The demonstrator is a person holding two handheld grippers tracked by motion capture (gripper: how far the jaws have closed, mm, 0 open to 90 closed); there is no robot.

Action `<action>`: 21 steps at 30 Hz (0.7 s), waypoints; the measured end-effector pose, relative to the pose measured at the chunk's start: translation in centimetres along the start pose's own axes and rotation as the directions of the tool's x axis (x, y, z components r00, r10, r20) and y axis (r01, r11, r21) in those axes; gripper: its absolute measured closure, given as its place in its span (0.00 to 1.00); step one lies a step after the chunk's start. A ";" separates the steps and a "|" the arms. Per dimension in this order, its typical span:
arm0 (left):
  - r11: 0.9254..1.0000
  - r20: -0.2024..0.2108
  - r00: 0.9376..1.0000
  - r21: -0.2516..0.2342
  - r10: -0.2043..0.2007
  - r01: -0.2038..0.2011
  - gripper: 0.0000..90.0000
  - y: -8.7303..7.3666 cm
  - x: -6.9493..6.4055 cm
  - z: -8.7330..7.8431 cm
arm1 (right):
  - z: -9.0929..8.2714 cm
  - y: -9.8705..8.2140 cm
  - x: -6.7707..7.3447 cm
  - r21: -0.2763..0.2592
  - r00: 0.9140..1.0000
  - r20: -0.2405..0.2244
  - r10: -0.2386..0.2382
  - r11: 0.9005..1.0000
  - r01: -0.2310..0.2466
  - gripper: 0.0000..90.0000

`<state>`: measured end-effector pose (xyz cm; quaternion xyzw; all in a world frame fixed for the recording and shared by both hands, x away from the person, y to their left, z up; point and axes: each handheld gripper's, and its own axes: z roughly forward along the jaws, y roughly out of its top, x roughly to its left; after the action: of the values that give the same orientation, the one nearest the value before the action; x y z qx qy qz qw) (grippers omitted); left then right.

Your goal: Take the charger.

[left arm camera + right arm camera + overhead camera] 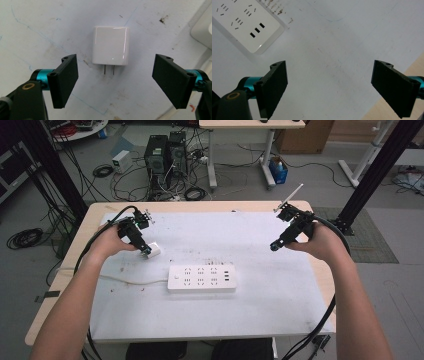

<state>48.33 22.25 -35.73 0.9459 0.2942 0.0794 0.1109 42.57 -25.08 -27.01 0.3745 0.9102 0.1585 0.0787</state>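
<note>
A white plug adapter (111,45) lies flat on the white mat, its two metal prongs pointing toward my left gripper (115,85). That gripper is open, its jaws wide apart just short of the adapter and not touching it. From above, the adapter (154,250) sits at the mat's left, right by the left gripper (145,251). A white power strip (201,278) lies in the middle of the mat, its cord running left. My right gripper (275,246) hovers open over bare mat at the right, and the power strip's end (244,23) lies ahead of it to the upper left.
The white mat (260,300) covers most of a wooden table (95,210). The table's wooden edge (409,70) lies close to the right gripper. Computers, cables and another desk stand on the floor beyond the table.
</note>
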 end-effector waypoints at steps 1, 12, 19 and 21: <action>1.000 0.000 1.000 0.000 0.000 0.000 0.23 0.0 0.0 0.0 | 0.0 0.0 0.0 0.000 1.000 0.000 0.000 1.000 0.000 0.15; 0.998 0.018 1.000 0.057 -0.011 0.010 0.23 0.4 1.1 2.9 | 0.2 -0.1 -0.1 -0.001 1.000 0.004 -0.002 1.000 0.002 0.15; 0.997 0.023 1.000 0.082 -0.017 0.015 0.24 0.6 1.2 4.0 | 0.2 -0.2 0.0 -0.008 1.000 -0.002 0.005 1.000 -0.005 0.15; 0.996 0.018 1.000 0.092 -0.014 0.013 0.25 0.6 1.1 4.3 | 0.2 -0.3 0.0 -0.013 1.000 -0.006 0.011 1.000 -0.011 0.15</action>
<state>50.50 21.71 -39.64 0.9487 0.3030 0.0563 0.0707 42.46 -25.26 -27.29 0.3784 0.9073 0.1661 0.0776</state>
